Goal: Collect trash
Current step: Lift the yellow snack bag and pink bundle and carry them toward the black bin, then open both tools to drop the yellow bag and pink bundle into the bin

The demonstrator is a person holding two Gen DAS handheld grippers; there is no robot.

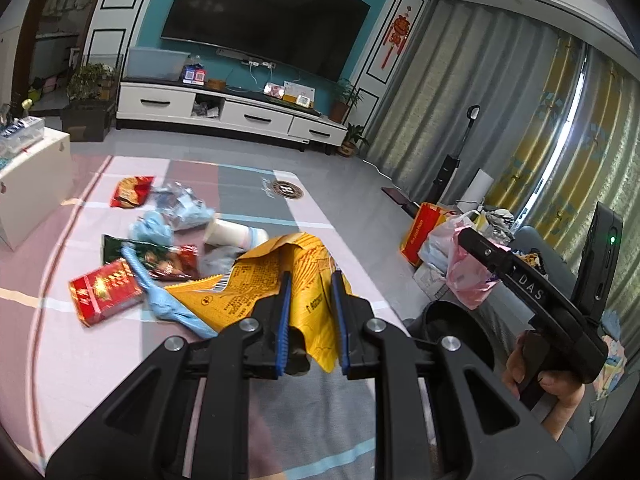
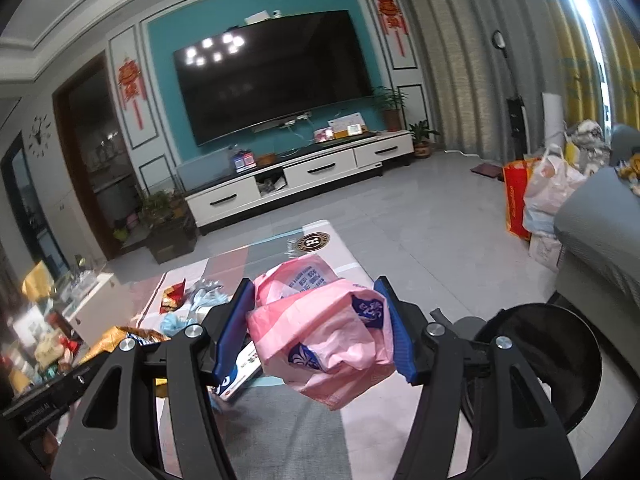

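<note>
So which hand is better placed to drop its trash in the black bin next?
Probably the right: the right gripper, holding the pink plastic bag, is beside the black bin; the left gripper holds its yellow wrapper farther off.

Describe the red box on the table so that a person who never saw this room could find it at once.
Start at the table with the pink, grey and white striped cover, in front of the television. Among the litter there, the red box lies at the near left edge, beside a light blue crumpled wrapper. Unlike the soft bags around it, it is rigid and rectangular, with gold print.

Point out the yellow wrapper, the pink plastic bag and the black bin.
yellow wrapper (image 1: 276, 276), left wrist view, printed face above the pads
pink plastic bag (image 2: 320, 332), right wrist view, crumpled middle
black bin (image 2: 560, 360), right wrist view, dark inside
</note>
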